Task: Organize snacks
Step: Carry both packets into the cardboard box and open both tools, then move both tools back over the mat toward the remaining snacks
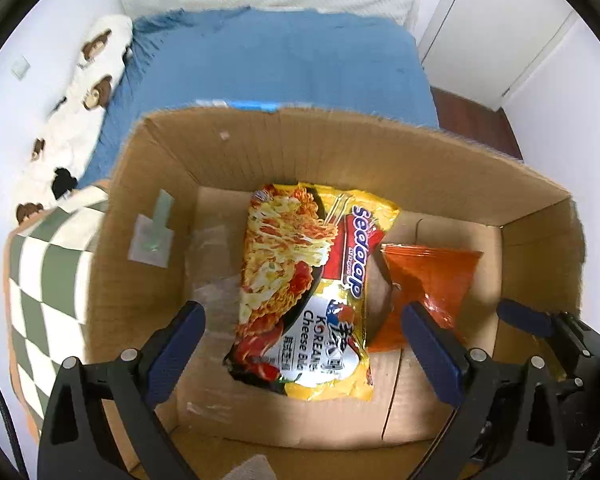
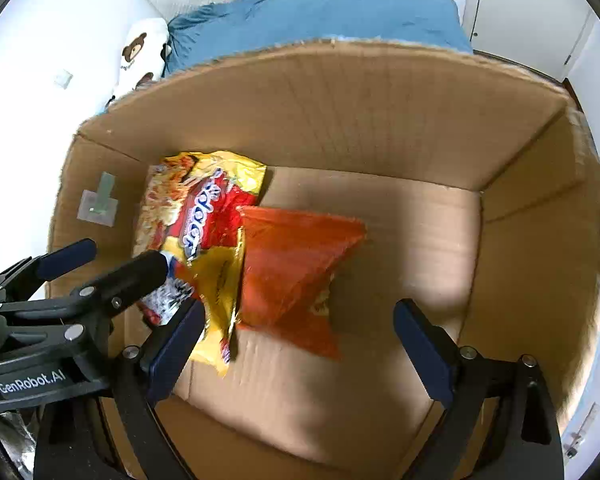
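An open cardboard box (image 1: 284, 148) (image 2: 340, 104) holds a yellow Sedaap noodle pack (image 1: 304, 280) (image 2: 204, 224) and an orange snack bag (image 1: 424, 280) (image 2: 296, 272) lying side by side on its floor. My left gripper (image 1: 304, 332) is open above the noodle pack, fingers wide on either side, touching nothing. My right gripper (image 2: 300, 336) is open above the orange bag and empty. The left gripper also shows in the right wrist view (image 2: 112, 260), and the right gripper's fingertip (image 1: 524, 316) shows in the left wrist view.
The box sits by a bed with a blue blanket (image 1: 284, 60) (image 2: 320, 12), a bear-print pillow (image 1: 76, 92) and a green checked cloth (image 1: 44, 280). A white door (image 1: 500, 20) stands at the back right. A taped label (image 1: 152, 236) sticks to the box's left wall.
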